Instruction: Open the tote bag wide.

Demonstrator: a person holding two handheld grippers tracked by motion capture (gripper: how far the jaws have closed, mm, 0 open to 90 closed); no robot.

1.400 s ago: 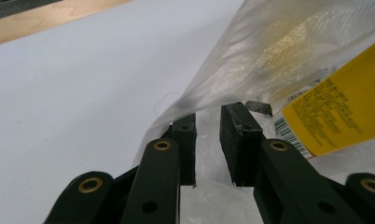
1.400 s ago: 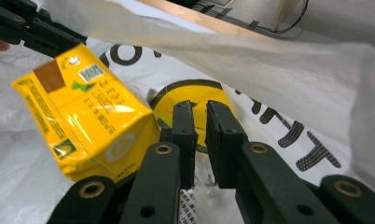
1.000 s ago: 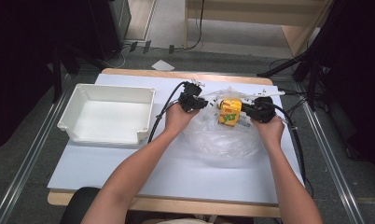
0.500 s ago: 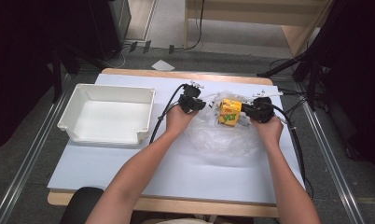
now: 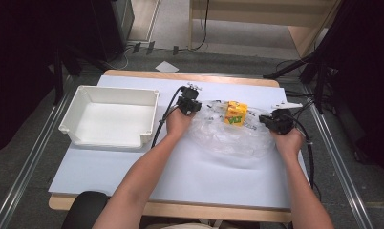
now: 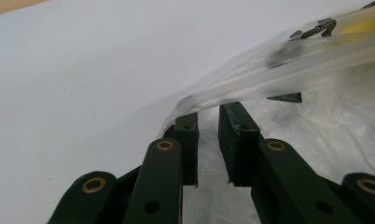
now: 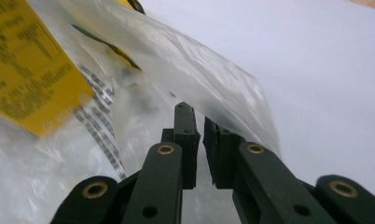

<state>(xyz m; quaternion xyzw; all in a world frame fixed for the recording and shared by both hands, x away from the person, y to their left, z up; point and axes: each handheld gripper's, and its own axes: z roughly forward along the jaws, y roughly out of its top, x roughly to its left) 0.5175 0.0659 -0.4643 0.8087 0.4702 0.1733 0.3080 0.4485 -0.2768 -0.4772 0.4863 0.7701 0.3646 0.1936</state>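
The left gripper (image 5: 188, 103) and the right gripper (image 5: 275, 121) have just been closing and each pinches an edge of the clear plastic bag (image 5: 230, 137), one on each side. A yellow box (image 5: 237, 113) sits inside the bag. The white tray (image 5: 109, 117) is well apart from the bag, on the left gripper's side.

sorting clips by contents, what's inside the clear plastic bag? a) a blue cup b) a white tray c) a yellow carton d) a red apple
c: a yellow carton sits inside the clear plastic bag, while the white tray stands apart, left of the bag.
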